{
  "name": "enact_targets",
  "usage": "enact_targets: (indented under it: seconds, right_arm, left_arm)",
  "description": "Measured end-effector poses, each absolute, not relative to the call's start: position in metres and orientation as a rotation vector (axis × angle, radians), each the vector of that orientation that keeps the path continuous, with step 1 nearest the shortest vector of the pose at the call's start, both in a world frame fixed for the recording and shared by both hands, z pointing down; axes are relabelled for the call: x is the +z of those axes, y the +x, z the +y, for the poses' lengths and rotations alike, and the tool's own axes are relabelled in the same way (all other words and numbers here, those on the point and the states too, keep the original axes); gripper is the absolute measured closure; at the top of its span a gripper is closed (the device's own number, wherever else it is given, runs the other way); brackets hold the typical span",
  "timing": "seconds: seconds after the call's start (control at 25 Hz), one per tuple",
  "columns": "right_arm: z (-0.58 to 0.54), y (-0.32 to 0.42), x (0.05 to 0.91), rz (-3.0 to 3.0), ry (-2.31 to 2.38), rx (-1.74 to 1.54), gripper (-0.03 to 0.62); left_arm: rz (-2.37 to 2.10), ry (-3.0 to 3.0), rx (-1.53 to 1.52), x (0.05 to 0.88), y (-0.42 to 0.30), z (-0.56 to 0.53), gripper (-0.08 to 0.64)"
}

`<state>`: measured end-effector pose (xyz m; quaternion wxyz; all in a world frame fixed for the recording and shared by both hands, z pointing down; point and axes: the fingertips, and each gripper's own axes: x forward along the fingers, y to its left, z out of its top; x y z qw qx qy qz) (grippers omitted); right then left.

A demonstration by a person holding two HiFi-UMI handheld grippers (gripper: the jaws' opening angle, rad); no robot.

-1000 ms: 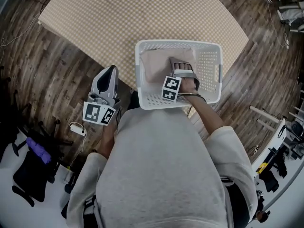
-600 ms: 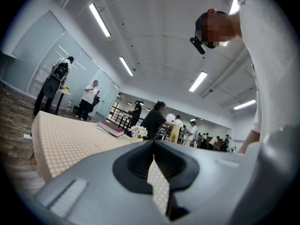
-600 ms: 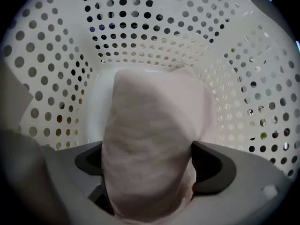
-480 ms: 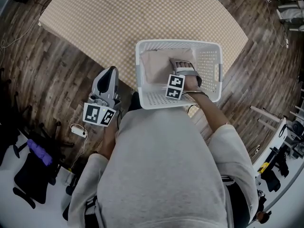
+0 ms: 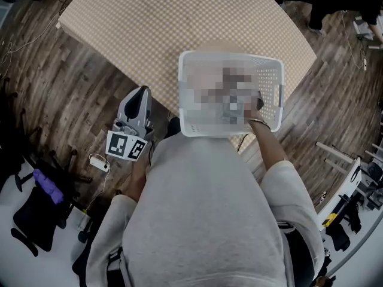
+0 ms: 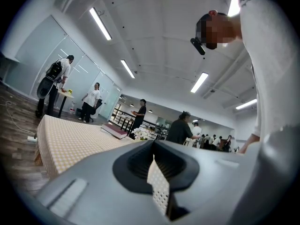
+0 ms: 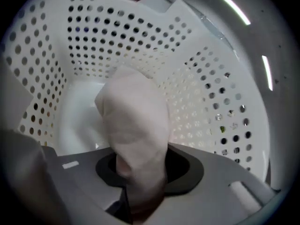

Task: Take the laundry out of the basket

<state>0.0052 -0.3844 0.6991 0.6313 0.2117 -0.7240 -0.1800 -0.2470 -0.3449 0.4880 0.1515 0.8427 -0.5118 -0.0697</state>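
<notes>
- The cloth [image 7: 136, 121], pale pink and bunched into a lump, is inside the basket [image 7: 93, 36], with the white holed walls all round it and a bare patch of the bottom showing to its left
- The right gripper [image 7: 143, 172] has it: the jaws have just been closing and are clamped on a fold of the cloth, which bulges out past their tips
- That gripper points steeply down into the basket, and the right forearm [image 5: 266, 145] reaches in over the near rim, with a thin bangle [image 5: 258, 122] at the wrist
- In the head view the inside of the basket is blurred over, so the cloth cannot be made out there
- The basket stands at the near edge of the table [image 5: 179, 23], which is covered in a tan check, right in front of the person [image 5: 203, 220]
- The left gripper [image 5: 141, 93] is held to the left of the basket, apart from it, over the wood floor [image 5: 60, 88] and pointing level toward the table
- Its jaws are together at the tips with nothing between them, and only a sliver of holed white shows through the slit behind
- A white plug [image 5: 99, 162] lies on the floor near the person's left side
- Further out, the left gripper view shows several people [image 6: 91, 102] standing beyond the table under long ceiling lights [image 6: 101, 25]
</notes>
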Motion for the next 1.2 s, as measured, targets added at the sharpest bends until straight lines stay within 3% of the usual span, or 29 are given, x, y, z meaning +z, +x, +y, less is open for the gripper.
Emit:
enact_targets:
  seconds: [0.36,0.68,0.84,1.08,1.2]
  right_arm:
    - [-0.386,0.001,0.59,-1.696,0.807,-0.602,0.436]
    - [-0.376,0.008,0.574,-1.743,0.924,-0.573,0.436]
    - [-0.377,0.017,0.544,-1.95,1.153,-0.354,0.437]
    - [-0.386,0.035,0.473,-2.547,1.498,0.358,0.44]
    - [-0.376,0.042,0.441,-2.745,1.554,0.51,0.44]
  left_arm:
    - [-1.392,2.5,-0.232,0.473,-0.218,-0.348,0.552]
    - [-1.356,2.564,-0.235,0.455,-0.193,-0.339,0.552]
    - [-1.365,2.566,-0.24,0.449,-0.19,-0.331,0.552]
    - [-1.378,2.594,-0.25,0.436,-0.186,-0.326,0.552]
    - [-1.382,2.606,-0.25,0.431,-0.183,-0.321,0.552]
